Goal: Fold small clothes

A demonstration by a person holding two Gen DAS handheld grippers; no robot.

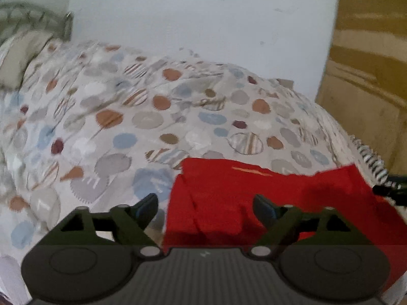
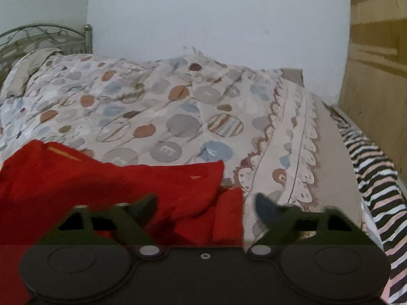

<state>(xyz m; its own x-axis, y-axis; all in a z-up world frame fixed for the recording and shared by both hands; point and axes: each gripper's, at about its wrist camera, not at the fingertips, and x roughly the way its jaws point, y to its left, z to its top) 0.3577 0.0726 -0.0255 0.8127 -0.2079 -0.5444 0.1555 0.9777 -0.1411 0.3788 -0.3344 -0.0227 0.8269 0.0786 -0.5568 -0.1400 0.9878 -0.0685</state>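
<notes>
Left tongs (image 1: 205, 204): released, jaws spread wide, hovering over the near left edge of the red garment (image 1: 267, 198). Right tongs (image 2: 205, 204): released, jaws spread wide, over the garment's near right edge; nothing is grasped.

The red garment lies on the bed at its near side, spread mostly flat, with creases and a loose fold bunched at its right end (image 2: 226, 216). Small orange marks show near its far edge.

Beyond it, a quilt (image 2: 157, 106) printed with round patches covers the bed. A striped cloth (image 2: 376, 178) lies along the right. Far left: a pillow (image 2: 30, 68) and metal headboard (image 2: 43, 36). Far: a pale wall (image 2: 216, 20); far right, a wooden door (image 2: 376, 63).
</notes>
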